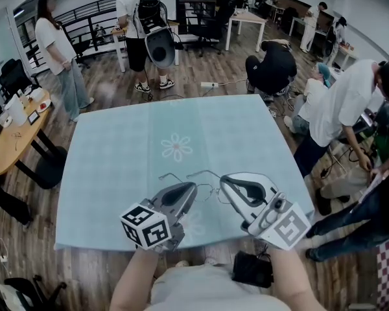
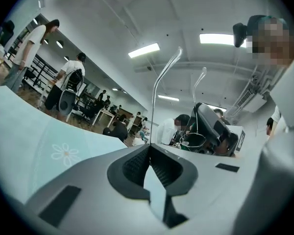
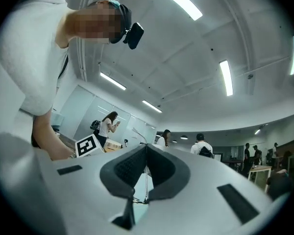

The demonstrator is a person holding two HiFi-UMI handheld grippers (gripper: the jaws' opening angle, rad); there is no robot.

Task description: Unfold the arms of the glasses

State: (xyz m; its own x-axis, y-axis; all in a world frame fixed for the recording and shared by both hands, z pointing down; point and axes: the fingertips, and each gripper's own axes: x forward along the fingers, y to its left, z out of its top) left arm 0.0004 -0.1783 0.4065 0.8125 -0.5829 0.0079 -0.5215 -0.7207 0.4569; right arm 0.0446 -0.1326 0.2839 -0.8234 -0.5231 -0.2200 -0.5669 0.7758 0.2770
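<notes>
The thin wire glasses [image 1: 204, 172] were clamped in both the left gripper [image 1: 194, 186] and right gripper [image 1: 223, 181] above a pale blue tablecloth [image 1: 117, 148] in a crowded room.

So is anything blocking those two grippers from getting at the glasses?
Nothing visible does. The left gripper and the right gripper are each closed on the thin metal-wire glasses, holding them between them over the light blue tablecloth.

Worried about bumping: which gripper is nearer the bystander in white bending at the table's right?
Right. The right gripper is toward the bystander; the left gripper lies beyond it, both clamping the glasses.
</notes>
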